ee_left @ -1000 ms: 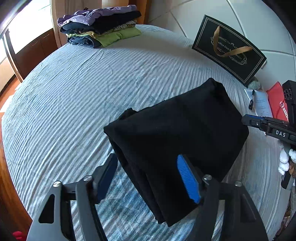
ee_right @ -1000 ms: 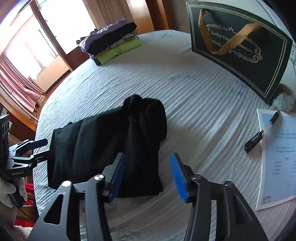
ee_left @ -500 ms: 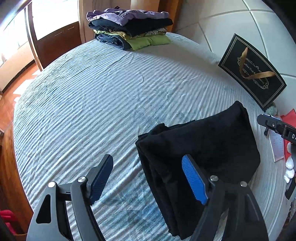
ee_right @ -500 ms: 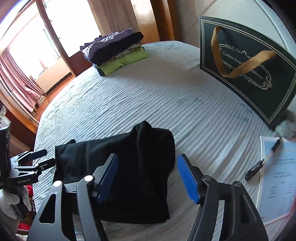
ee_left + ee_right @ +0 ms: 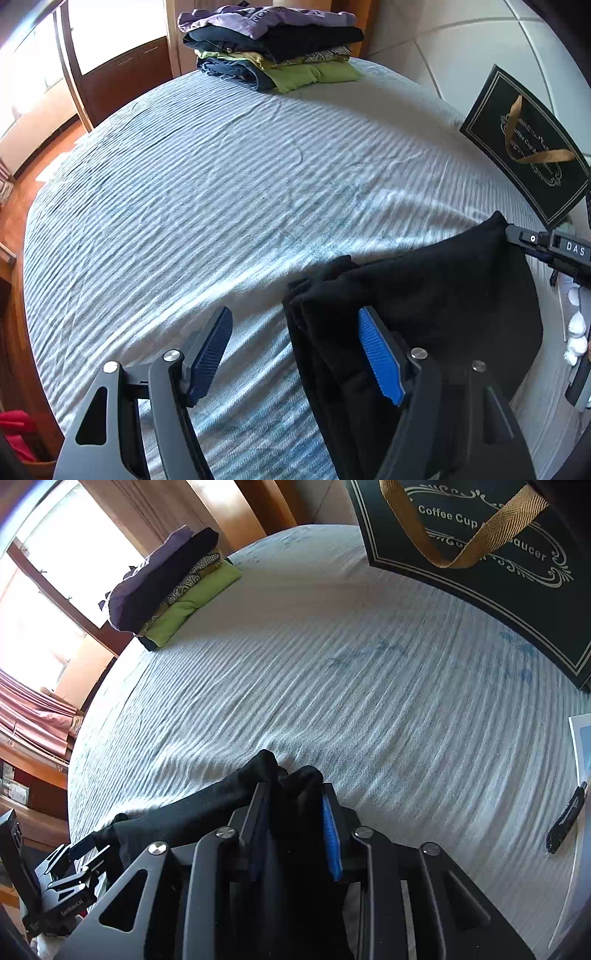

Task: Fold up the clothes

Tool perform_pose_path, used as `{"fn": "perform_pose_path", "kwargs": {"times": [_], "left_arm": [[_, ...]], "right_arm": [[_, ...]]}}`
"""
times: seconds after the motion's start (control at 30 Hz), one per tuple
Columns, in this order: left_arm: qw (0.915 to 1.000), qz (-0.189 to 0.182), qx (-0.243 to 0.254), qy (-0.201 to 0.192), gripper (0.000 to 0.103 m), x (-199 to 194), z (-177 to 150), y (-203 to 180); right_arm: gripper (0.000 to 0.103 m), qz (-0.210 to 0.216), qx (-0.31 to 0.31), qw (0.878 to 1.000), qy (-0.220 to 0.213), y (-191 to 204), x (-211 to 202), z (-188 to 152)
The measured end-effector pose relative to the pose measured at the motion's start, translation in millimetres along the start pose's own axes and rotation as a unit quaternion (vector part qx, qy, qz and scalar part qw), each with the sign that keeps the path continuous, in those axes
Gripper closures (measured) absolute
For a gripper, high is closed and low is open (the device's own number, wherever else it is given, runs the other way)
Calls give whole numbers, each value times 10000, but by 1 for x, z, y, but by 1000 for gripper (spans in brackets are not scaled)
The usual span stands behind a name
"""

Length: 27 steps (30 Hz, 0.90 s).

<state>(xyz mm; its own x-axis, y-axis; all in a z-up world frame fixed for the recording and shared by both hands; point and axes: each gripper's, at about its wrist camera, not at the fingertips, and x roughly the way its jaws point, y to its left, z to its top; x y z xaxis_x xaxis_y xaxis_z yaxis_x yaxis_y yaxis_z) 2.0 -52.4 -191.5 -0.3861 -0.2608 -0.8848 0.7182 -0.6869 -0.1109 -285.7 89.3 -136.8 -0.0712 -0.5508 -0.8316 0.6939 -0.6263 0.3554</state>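
A striped pale-blue bed (image 5: pixel 221 192) fills a sunlit room with wood-framed windows. Right tongs (image 5: pixel 295 823) are clamped on a corner of a folded black garment (image 5: pixel 436 295), which lies on the sheet against the right finger of the left tongs (image 5: pixel 295 350), spread apart. Far ahead sits a stack (image 5: pixel 273 48) of folded clothes; a dark gift bag (image 5: pixel 480 554) leans ahead of the right tongs, a pen (image 5: pixel 565 818) to their right.

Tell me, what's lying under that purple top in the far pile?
Under the purple top lie a black garment, a patterned piece, a lime-green one and dark denim. Anything buried deeper is hidden.
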Motion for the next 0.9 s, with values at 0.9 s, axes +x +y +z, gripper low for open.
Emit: {"fn": "perform_pose_path", "kwargs": {"times": [0.9], "left_arm": [[9991, -174, 27, 374, 53, 10, -34, -39]], "right_arm": [[69, -253, -1882, 9799, 606, 30, 11, -39]]}}
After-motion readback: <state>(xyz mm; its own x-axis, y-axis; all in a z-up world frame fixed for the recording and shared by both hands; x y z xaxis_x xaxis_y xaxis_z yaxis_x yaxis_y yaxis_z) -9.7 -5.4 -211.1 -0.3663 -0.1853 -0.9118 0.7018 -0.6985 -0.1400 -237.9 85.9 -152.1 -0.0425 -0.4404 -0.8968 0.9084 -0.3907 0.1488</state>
